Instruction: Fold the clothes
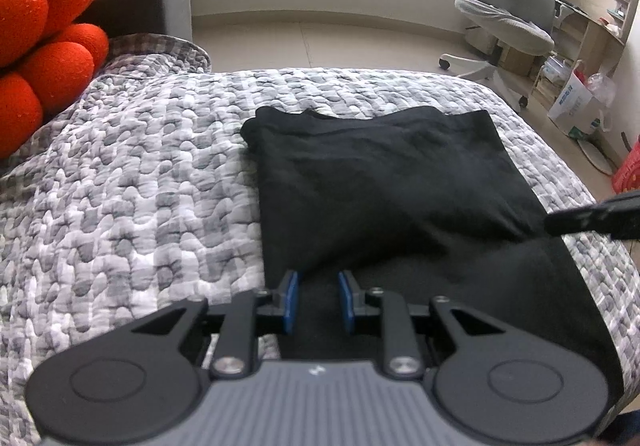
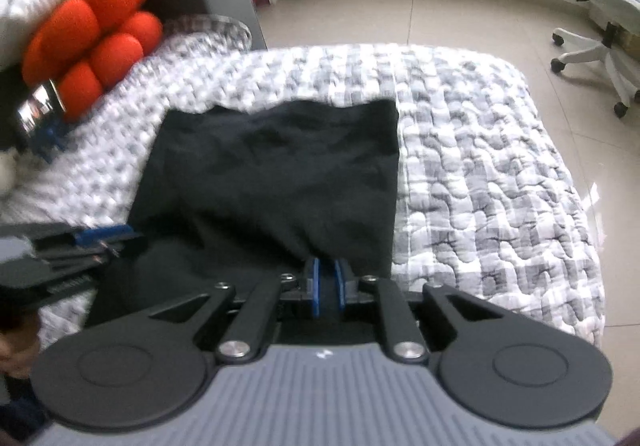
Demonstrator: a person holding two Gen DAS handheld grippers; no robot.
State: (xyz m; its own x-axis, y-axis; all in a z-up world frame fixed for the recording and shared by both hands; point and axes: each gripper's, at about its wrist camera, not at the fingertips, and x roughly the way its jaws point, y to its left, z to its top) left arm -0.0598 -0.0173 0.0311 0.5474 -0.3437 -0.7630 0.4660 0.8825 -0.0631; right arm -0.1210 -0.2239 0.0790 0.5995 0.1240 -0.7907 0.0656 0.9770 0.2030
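A black garment [image 1: 380, 174] lies folded into a rough rectangle on a grey and white quilted bed [image 1: 140, 186]. My left gripper [image 1: 319, 277] hovers over its near left edge, blue pads apart, dark cloth showing in the gap but not pinched. The right gripper's finger [image 1: 592, 218] reaches in from the right. In the right wrist view the garment [image 2: 280, 174] fills the middle, and my right gripper [image 2: 327, 266] is at its near right corner. Its pads stand slightly apart with the cloth's edge between them. The left gripper [image 2: 100, 237] shows at the left, blurred.
An orange bobbled cushion [image 1: 40, 46] [image 2: 100, 42] sits at the bed's far left against a grey upholstered end [image 1: 160, 2]. A grey office chair [image 1: 512, 14] [image 2: 600, 26] stands on the tiled floor beyond. A carton [image 1: 576, 102] and a red crate [image 1: 628, 170] are at the right.
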